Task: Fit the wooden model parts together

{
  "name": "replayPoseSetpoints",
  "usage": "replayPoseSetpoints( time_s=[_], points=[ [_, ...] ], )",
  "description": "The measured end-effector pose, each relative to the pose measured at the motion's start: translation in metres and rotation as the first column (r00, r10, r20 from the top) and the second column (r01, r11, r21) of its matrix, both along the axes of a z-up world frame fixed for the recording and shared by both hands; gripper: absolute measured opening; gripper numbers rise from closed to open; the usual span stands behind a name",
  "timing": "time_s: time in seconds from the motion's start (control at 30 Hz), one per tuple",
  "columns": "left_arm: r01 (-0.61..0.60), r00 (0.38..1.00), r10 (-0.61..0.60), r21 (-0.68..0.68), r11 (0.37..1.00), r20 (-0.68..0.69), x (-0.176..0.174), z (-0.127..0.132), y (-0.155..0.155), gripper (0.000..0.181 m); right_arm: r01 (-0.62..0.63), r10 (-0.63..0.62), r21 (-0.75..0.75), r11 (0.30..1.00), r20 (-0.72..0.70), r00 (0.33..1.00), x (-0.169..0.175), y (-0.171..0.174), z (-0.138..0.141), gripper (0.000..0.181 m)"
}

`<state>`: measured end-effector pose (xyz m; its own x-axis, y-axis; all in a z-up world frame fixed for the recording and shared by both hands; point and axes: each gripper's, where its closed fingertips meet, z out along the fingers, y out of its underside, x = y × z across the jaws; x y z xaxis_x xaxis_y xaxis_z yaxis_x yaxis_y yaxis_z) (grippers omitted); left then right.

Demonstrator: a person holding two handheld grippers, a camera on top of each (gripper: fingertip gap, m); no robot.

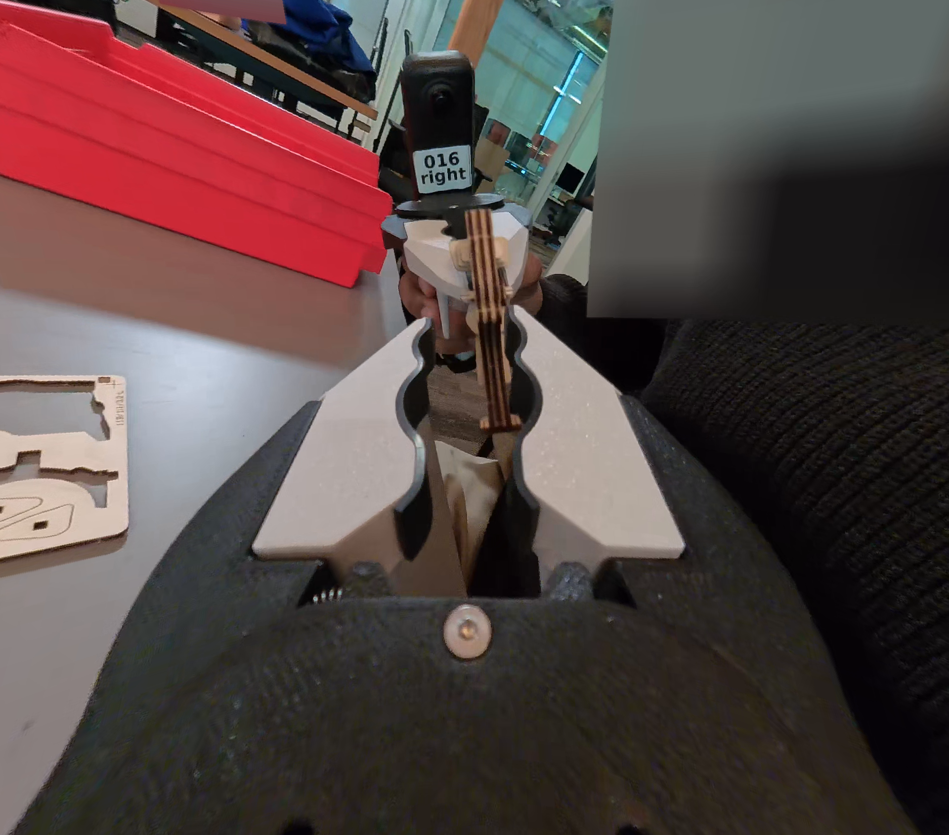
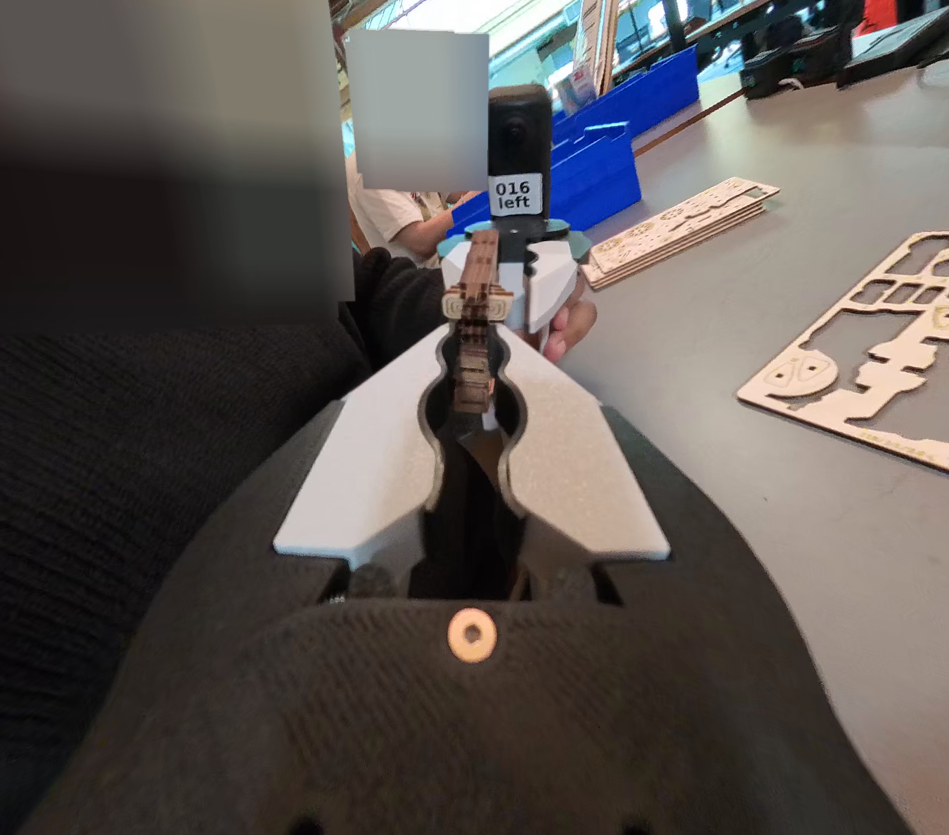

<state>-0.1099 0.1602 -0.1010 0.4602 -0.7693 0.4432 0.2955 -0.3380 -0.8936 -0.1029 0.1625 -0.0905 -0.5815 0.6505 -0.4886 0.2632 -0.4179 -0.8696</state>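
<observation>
Wooden model (image 1: 490,338) spans both claws; grip points hidden; joints unclear

Each gripper (image 1: 470,333) (image 2: 470,338) has a black textured body, one silver screw (image 1: 466,631), and pale grey fingers (image 1: 359,441) with wavy black inner edges. The person wears a black knit sleeve (image 1: 821,476).

Stacked red trays (image 1: 179,133) sit on the grey table (image 1: 205,348), a blue jacket (image 1: 323,25) heaped behind; blue bins (image 2: 616,143) line the far edge.
</observation>
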Motion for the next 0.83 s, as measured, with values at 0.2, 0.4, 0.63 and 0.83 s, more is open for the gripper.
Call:
replayPoseSetpoints(
  time_s=[0.2,0.4,0.63,0.83],
  points=[
    [0.072,0.995,-0.065,-0.086,0.994,0.080,0.007,-0.004,-0.002,0.022,0.004,-0.002,-0.087,0.996,0.020,1.000,-0.001,0.006,-0.001,0.010],
    [0.088,0.989,-0.077,-0.083,0.993,0.130,0.004,0.001,-0.003,0.012,0.015,-0.015,0.016,1.000,0.013,1.000,-0.002,-0.001,-0.005,0.011],
    [0.057,0.994,-0.050,-0.072,0.996,0.100,0.002,0.002,-0.002,0.010,0.038,-0.038,0.002,0.999,-0.006,0.999,-0.003,0.000,-0.001,0.023],
    [0.112,0.908,-0.025,-0.185,0.976,0.418,-0.018,0.017,0.007,0.010,0.124,-0.127,-0.059,0.991,-0.059,0.990,-0.004,0.020,0.012,0.033]
  ],
)
